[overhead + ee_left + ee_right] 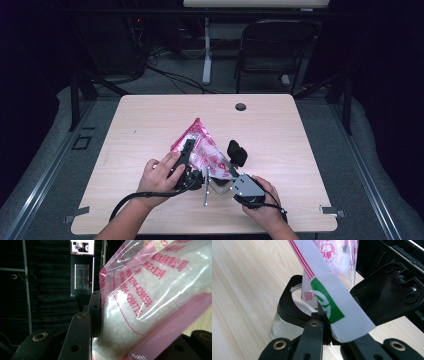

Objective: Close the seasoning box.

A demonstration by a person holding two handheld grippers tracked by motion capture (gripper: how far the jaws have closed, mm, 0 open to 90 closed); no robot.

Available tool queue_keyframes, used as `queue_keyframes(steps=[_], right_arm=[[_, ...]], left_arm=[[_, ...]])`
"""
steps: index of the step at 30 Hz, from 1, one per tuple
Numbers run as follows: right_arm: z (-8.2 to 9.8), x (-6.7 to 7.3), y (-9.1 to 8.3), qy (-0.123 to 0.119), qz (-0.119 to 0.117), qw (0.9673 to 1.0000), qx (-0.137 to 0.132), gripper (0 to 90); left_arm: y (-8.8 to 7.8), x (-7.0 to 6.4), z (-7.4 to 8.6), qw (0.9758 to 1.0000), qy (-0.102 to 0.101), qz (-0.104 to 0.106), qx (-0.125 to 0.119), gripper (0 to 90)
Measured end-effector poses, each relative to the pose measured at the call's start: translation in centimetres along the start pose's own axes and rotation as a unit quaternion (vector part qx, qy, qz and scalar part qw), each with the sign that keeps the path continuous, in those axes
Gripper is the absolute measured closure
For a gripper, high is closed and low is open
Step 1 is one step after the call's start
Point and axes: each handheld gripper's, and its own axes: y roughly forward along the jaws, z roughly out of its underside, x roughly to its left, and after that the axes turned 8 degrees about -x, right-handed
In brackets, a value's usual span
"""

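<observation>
A clear plastic bag printed in pink and filled with white granules is held tilted above the pale wooden table, its upper corner raised and its lower end brought down toward a small clear glass jar standing on the tabletop — presumably so that the granules can be poured into it. The left gripper is closed on the body of the bag; in its own view a black jaw is seen pressed against the bulging plastic, which keeps the weight supported. The right gripper is clamped around the jar, whose rim is ringed by a curved black jaw, seemingly to steady it against tipping. A white flap with a green mark and red stripes — the bag's lower end — hangs over the jar's mouth.
</observation>
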Motion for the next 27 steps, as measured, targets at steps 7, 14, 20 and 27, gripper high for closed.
queue_keyframes(steps=[7,14,20,27], right_arm=[[-0.03,-0.03,-0.04,0.001,0.001,1.0000,0.000,89.8],[-0.04,-0.09,-0.08,0.001,0.002,1.0000,0.000,89.8],[-0.07,-0.15,-0.13,0.000,0.003,1.0000,0.000,89.8],[-0.06,-0.22,-0.14,0.002,0.004,1.0000,-0.002,89.8]], left_arm=[[-0.01,-0.02,0.00,1.0000,-0.002,0.003,0.002,69.8],[-0.04,0.06,-0.01,1.0000,0.003,0.000,0.000,69.8],[-0.01,0.02,0.01,1.0000,0.000,0.007,0.002,69.9],[0.00,0.00,0.01,1.0000,0.001,0.006,0.002,69.9]])
